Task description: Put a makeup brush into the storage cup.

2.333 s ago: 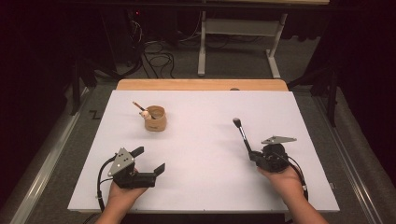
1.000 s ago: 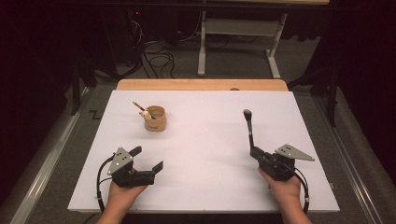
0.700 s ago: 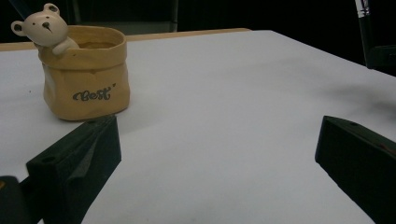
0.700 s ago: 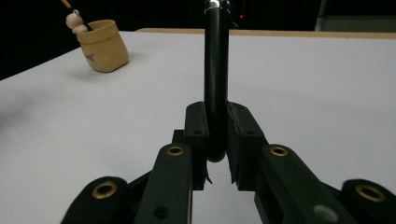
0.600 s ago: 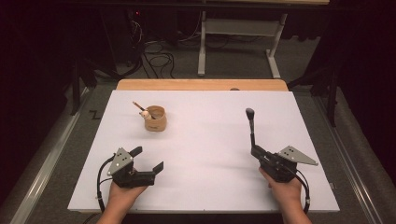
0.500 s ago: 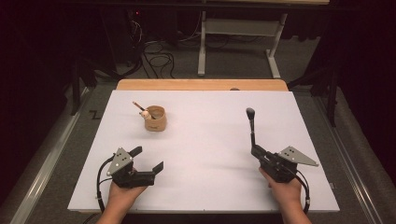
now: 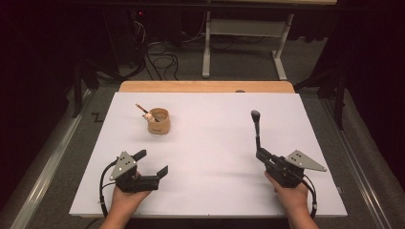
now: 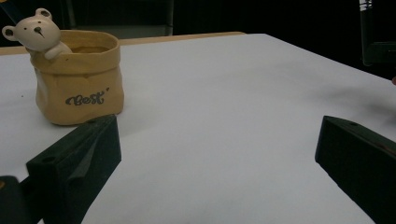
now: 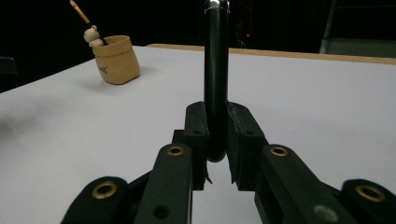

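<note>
Since the earliest frame, the right gripper (image 7: 260, 153) had swung the brush (image 7: 257, 130) from a leftward slant to nearly upright; over the last half second nothing had shifted. Its matte black jaws were clamped narrowly on the lower end of the brush's smooth, glossy black handle (image 9: 215, 70), a round rod topped by a silvery ferrule and a dark rounded head. The left gripper (image 7: 152, 163) rested low on the white table (image 7: 215, 143), blocky jaws spread wide with nothing between them. Well apart from both, at far left, stood a tan pot (image 8: 79, 77) shaped like a crumpled sack, a small white bear (image 8: 35, 32) on its rim and a thin wooden-handled brush (image 7: 142, 109) leaning inside.
</note>
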`<move>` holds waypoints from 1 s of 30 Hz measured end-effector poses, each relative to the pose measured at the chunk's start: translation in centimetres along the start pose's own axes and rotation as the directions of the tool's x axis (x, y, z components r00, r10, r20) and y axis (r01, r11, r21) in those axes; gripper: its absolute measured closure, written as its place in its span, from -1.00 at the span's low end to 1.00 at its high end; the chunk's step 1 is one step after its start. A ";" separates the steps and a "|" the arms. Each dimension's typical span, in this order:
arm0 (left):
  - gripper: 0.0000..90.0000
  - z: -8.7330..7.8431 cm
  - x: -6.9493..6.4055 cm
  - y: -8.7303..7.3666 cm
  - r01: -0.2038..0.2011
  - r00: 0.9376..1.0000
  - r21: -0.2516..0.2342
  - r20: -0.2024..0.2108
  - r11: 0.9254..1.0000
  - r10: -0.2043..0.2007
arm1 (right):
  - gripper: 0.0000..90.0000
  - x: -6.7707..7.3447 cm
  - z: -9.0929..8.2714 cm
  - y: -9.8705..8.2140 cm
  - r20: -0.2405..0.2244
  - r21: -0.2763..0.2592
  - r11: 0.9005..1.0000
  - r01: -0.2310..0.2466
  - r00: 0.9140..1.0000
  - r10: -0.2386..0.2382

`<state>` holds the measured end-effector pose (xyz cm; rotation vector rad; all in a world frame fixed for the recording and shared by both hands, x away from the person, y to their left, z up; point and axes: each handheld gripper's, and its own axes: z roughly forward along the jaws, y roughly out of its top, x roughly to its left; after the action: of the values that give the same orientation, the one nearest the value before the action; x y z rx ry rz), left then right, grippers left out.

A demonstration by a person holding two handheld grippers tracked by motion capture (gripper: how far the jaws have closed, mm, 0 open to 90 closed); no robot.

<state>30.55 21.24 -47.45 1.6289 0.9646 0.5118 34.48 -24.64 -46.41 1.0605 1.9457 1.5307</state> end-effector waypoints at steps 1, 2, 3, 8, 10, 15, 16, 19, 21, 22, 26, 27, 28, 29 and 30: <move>-0.97 0.0 0.0 0.0 0.000 1.000 0.000 0.001 1.000 0.000 | 0.79 0.0 0.0 0.0 -0.010 -0.001 1.000 0.005 1.000 -0.005; -0.97 0.0 0.0 0.0 0.001 1.000 -0.001 0.002 1.000 -0.001 | 0.79 0.2 0.0 0.0 -0.008 -0.006 1.000 0.009 1.000 -0.009; -0.97 0.0 -0.1 0.0 0.002 1.000 -0.002 0.003 1.000 -0.002 | 0.79 0.2 0.0 0.1 -0.015 -0.002 1.000 0.011 1.000 -0.011; -0.97 0.0 -0.2 0.0 0.002 1.000 -0.003 0.007 1.000 -0.002 | 0.79 0.7 0.2 0.0 -0.040 0.001 1.000 0.029 0.999 -0.029; -0.97 0.1 -0.2 0.0 0.003 1.000 -0.003 0.010 1.000 -0.003 | 0.79 1.0 0.3 0.0 -0.040 -0.002 0.999 0.033 0.999 -0.033; -0.97 0.1 -0.2 0.1 0.002 1.000 -0.005 0.015 1.000 -0.002 | 0.79 1.6 0.6 0.0 -0.065 0.003 0.998 0.056 0.996 -0.056; -0.97 0.1 -0.2 0.1 0.000 1.000 -0.003 0.015 1.000 0.000 | 0.79 1.7 0.7 0.0 -0.066 -0.001 0.998 0.060 0.996 -0.060; -0.97 0.0 -0.2 0.1 -0.004 1.000 -0.001 0.019 1.000 0.004 | 0.79 2.1 0.9 0.0 -0.075 -0.001 0.998 0.058 0.996 -0.058; -0.97 0.0 -0.2 0.1 -0.004 1.000 0.000 0.019 1.000 0.004 | 0.79 2.3 1.0 0.1 -0.079 -0.002 0.998 0.063 0.995 -0.063; -0.97 0.0 -0.2 0.1 0.000 1.000 -0.004 0.019 1.000 0.000 | 0.79 2.4 1.0 0.1 -0.087 0.001 0.998 0.065 0.994 -0.064; -0.97 0.1 -0.3 0.1 0.001 1.000 -0.005 0.021 1.000 -0.001 | 0.79 3.0 1.2 0.1 -0.096 -0.004 0.998 0.069 0.993 -0.069; -0.97 0.1 -0.3 0.1 -0.002 1.000 -0.003 0.020 1.000 0.002 | 0.79 3.1 1.3 0.2 -0.102 -0.008 0.997 0.075 0.992 -0.076; -0.97 0.1 -0.3 0.1 -0.003 1.000 -0.002 0.020 1.000 0.003 | 0.79 3.2 1.3 0.2 -0.105 -0.009 0.997 0.079 0.991 -0.080; -0.97 0.1 -0.3 0.1 -0.003 1.000 -0.003 0.020 1.000 0.003 | 0.79 3.4 1.3 0.3 -0.116 -0.005 0.997 0.080 0.990 -0.080; -0.97 0.0 -0.3 0.1 -0.001 1.000 -0.004 0.020 1.000 0.001 | 0.79 3.5 1.5 0.4 -0.120 -0.008 0.996 0.084 0.989 -0.084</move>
<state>30.46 20.99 -47.32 1.6278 0.9477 0.4973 33.54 -20.95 -46.08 0.8916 2.0402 1.5837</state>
